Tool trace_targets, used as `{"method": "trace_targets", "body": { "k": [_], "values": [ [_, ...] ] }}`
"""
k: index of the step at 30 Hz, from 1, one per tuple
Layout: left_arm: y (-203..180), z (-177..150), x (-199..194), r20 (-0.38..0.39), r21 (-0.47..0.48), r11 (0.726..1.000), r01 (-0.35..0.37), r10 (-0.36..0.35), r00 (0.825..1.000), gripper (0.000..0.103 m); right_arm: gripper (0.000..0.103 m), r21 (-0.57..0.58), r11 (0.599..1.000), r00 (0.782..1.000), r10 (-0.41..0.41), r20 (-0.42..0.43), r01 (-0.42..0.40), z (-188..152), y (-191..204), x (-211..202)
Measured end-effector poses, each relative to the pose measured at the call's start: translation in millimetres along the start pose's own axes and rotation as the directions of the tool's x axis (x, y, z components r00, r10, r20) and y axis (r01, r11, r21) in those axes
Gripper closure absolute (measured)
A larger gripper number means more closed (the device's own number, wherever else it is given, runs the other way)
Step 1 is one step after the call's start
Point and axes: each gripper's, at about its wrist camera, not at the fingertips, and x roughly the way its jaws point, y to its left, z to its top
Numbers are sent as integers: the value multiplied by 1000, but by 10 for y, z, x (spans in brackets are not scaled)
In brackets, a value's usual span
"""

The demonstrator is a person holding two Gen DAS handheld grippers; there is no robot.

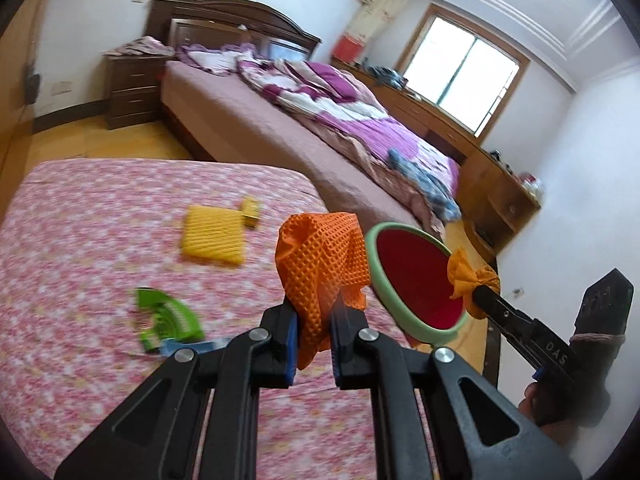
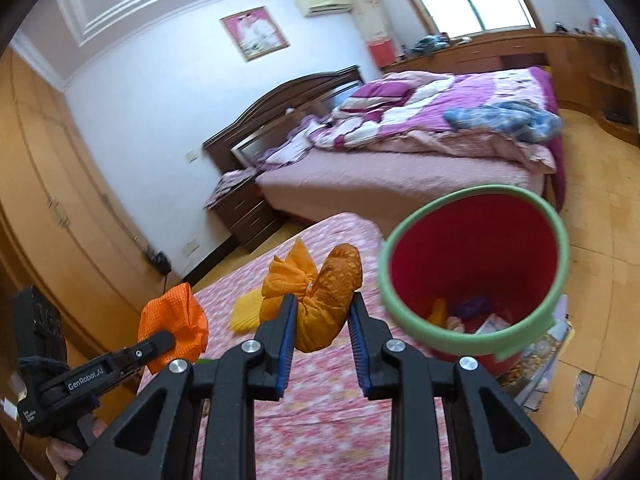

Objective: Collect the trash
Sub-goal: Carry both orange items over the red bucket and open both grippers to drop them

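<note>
My left gripper [image 1: 314,312] is shut on a crumpled orange foam net [image 1: 322,264], held up over the pink flowered mattress [image 1: 100,240]. That net [image 2: 174,322] and the left gripper [image 2: 170,338] also show at the lower left of the right wrist view. My right gripper [image 2: 322,300] is shut on a knotted yellow-orange bag [image 2: 324,300]; the bag [image 1: 472,280] and gripper [image 1: 478,292] appear at the right in the left wrist view. A red bin with a green rim [image 2: 474,272] stands just right of the mattress, several scraps inside. The bin [image 1: 416,276] lies just beyond both held pieces.
On the mattress lie a yellow foam net [image 1: 212,240], a small yellow box [image 1: 250,212], a green wrapper [image 1: 168,316] and a blue packet [image 1: 192,346]. A big bed [image 2: 420,152] with a purple quilt stands behind. Wooden floor [image 2: 592,240] stretches right of the bin.
</note>
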Motion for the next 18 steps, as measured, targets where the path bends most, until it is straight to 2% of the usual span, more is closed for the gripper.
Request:
{"method": "trace_targets", "body": {
  "k": [5,18],
  "values": [
    [-307,19,289,-33,42,998,44,-43,999,91,75,41,998,999,-47,11,46,61,-326,-10],
    [-912,-2,1058,-149,123,986,114,-96,984,91,75,117,985,991,-129,-19,130,142,-1005,133]
  ]
}}
